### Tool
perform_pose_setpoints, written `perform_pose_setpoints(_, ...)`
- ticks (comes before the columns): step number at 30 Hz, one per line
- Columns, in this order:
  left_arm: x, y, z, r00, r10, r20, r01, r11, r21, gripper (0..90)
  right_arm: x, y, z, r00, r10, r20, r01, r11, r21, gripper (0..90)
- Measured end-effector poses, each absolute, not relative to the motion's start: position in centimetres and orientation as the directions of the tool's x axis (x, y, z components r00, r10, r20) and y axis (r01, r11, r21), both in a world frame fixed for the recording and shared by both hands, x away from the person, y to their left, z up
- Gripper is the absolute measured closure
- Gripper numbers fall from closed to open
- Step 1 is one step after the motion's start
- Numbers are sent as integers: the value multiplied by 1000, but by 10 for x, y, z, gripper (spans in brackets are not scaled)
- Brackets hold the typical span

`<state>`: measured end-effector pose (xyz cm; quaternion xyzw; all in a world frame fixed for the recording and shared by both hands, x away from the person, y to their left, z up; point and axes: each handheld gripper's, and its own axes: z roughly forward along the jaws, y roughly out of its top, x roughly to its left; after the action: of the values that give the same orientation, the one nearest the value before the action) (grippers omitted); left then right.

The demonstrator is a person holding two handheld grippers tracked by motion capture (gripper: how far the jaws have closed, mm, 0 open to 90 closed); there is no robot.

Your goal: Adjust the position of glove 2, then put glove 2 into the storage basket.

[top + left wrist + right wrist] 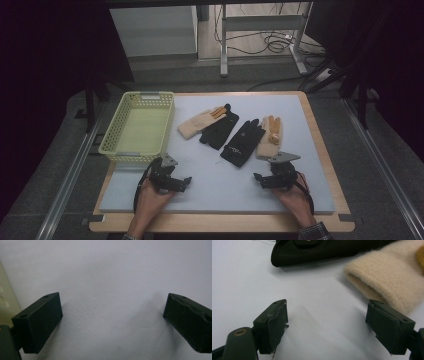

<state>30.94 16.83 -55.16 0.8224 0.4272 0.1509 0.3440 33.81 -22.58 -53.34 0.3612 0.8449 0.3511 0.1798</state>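
Trouble could come from the overlap: at centre frame of the high view, each black fabric glove (243,141) lies touching a beige fleece glove (270,137), so a careless pinch may drag two at once, or snag the pale grey foam mat (220,190) on the table. Right tongs (261,179), lower right, stand released with nothing between them, just short of the beige cuff (382,287). Left tongs (184,183), lower left, are likewise released over bare mat. Pale yellow perforated plastic basket (112,131), upper left, holds nothing.
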Motion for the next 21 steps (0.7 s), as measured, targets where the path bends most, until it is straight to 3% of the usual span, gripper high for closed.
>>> perform_pose_setpoints(21,309,168,-552,589,807,-45,598,-399,695,23,339,-225,-528,-683,730,-19,495,482,723,193)
